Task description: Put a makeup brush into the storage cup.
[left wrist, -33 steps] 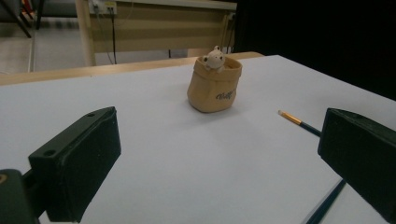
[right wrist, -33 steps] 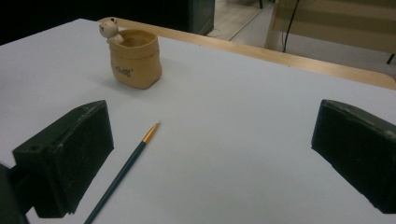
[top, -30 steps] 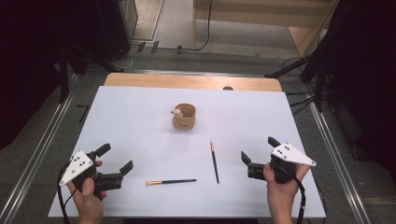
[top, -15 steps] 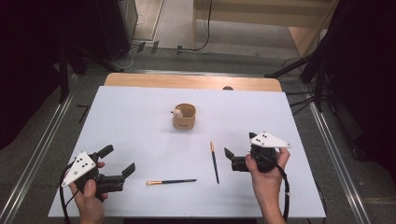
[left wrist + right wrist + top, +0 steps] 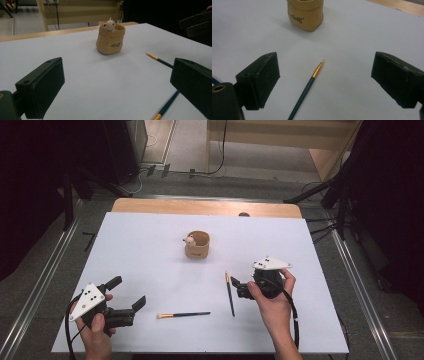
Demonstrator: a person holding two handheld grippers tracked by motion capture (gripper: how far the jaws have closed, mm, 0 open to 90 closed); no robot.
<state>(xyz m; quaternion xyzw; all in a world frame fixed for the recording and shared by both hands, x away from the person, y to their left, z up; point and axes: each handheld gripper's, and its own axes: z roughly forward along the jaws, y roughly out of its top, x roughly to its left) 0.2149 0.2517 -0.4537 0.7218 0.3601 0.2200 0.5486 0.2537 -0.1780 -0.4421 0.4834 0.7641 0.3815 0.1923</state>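
The right gripper (image 5: 239, 288), jaws wide and closing on nothing, faces the dark brush (image 5: 229, 293), lying front-to-back; left gripper (image 5: 131, 301) open, empty.

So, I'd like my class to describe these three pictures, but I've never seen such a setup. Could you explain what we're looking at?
A person sits at a white table holding a hand tool in each hand. Each tool has two black fingers that pinch things. One picture looks down from above; the other two come from cameras riding on the tools. The left gripper rests open near the table's front. The right gripper is open too, its fingers just narrowing around a thin dark brush without touching it. A second brush lies nearby. Farther back stands a small tan pouch with a toy animal peeking out. Nothing is held.
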